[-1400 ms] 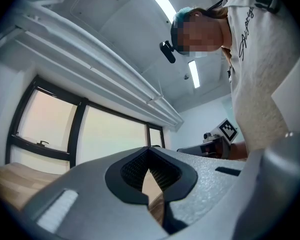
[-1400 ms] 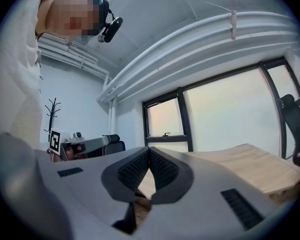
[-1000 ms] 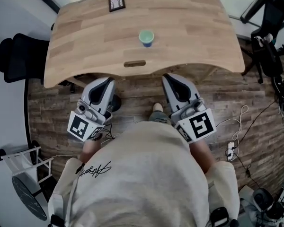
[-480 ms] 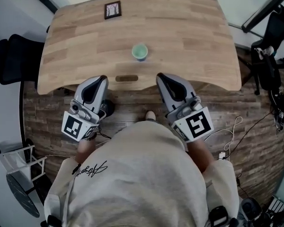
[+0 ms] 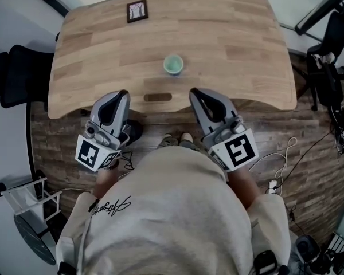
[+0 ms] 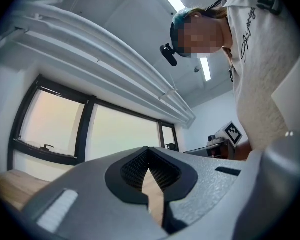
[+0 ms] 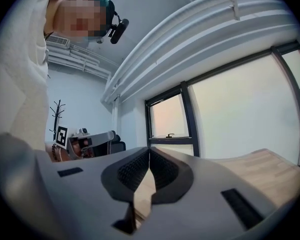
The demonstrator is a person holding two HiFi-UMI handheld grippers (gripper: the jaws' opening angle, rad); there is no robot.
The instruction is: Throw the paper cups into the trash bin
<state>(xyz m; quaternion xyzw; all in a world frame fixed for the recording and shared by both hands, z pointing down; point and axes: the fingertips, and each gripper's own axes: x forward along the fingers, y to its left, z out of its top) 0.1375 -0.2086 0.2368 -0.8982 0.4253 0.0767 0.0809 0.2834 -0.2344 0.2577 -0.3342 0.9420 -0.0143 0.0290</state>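
A pale green paper cup [image 5: 173,64] stands upright near the middle of the wooden table [image 5: 229,33], a little back from its front edge. My left gripper [image 5: 120,95] and right gripper [image 5: 195,94] hang side by side just short of that edge, below and to either side of the cup, both shut with nothing held. In the left gripper view my left gripper [image 6: 148,160] points up at the ceiling and windows; my right gripper [image 7: 149,157] does the same in the right gripper view. No trash bin shows in any view.
A small black-framed marker card [image 5: 137,11] lies at the table's far left. A slot handle [image 5: 157,97] sits in the front edge. A black chair [image 5: 11,79] stands left, another chair and stands [image 5: 327,62] right. Cables and a power strip [image 5: 273,183] lie on the plank floor.
The view shifted slightly as the person moved; the table and cup sit a little differently in the frame. Both grippers stay shut near the table's front edge.
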